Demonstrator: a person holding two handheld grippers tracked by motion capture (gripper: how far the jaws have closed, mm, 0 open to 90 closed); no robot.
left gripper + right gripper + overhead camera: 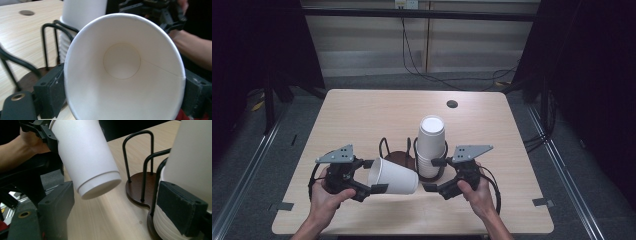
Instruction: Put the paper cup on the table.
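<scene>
A white paper cup (393,176) lies on its side in the air, and my left gripper (374,176) is shut on it near the rim. In the left gripper view the cup's open mouth (122,75) faces the camera, with a black jaw pressed on each side. A tall stack of white cups (431,145) stands in the right bay of a black wire rack (398,152) with a dark wooden base (136,188). My right gripper (434,174) stands open at the foot of the stack (190,157), one pad against the stack's lower rims. The held cup's base (100,187) points toward it.
The rack's left bay (394,156) holds no cup. The light wooden table (362,115) has a round cable hole (452,104) at the back right. Cables lie on the floor beyond the table's far edge. Both hands are near the front edge.
</scene>
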